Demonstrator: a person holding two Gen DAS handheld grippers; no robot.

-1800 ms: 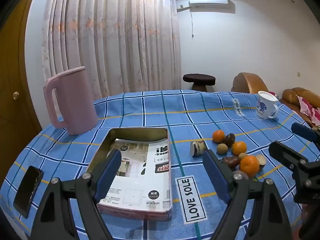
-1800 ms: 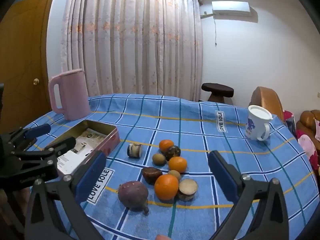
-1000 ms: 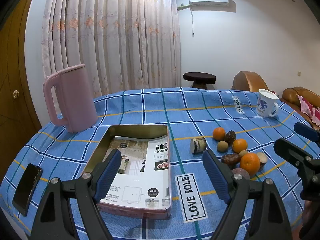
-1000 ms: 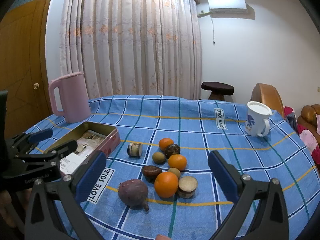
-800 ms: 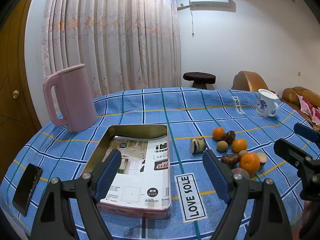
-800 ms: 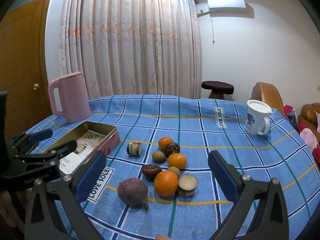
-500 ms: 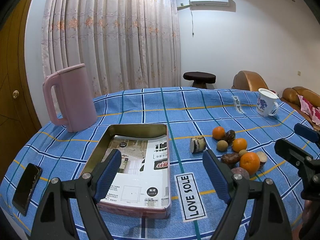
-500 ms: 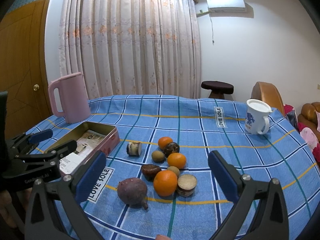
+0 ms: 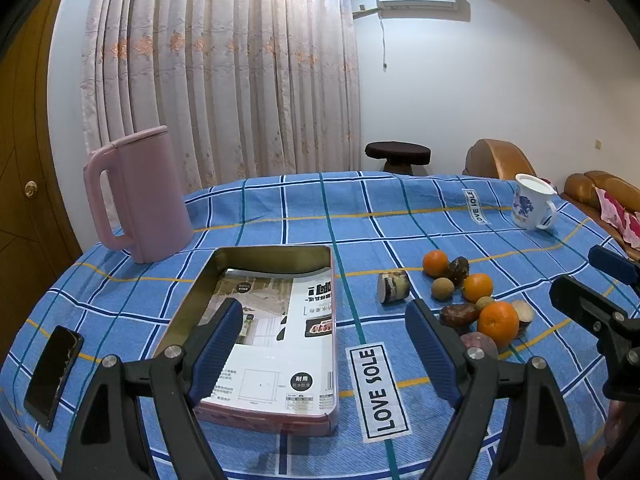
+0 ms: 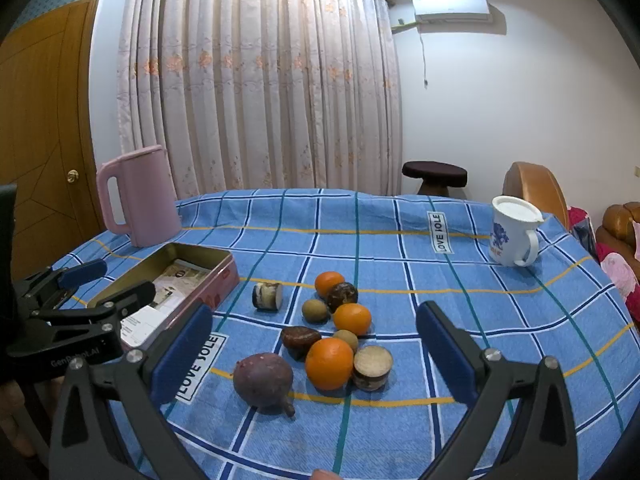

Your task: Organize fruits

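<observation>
Your left wrist view alone shows the black phone (image 9: 54, 376) lying at the far left edge of the checked tablecloth (image 9: 304, 216); your right wrist view shows the purple fruit (image 10: 262, 378) whole, while the left view catches only its top behind a finger. Both views show the pink jug (image 9: 140, 196) far left and the open tin (image 9: 264, 336) just right of it, with printed paper lying flat inside.

Your left gripper (image 9: 324, 344) hangs above the tin's near end, jaws spread wide and holding nothing. Your right gripper (image 10: 314, 354) hangs over the fruit cluster near the middle of the table, jaws equally wide, gripping nothing.

Counting from the right wrist view, left to right: one purple fruit nearest you; one cut stub (image 10: 267, 296) lying on its side, apart from the rest; two dark brown fruits (image 10: 300, 340); two small tan round fruits (image 10: 315, 311); three oranges, the largest orange (image 10: 329, 363) nearest; one cut round piece (image 10: 372, 367) standing on end, touching that orange. All of them lie on the cloth, right of the tin.

One white mug (image 10: 514, 236) stands far right.
</observation>
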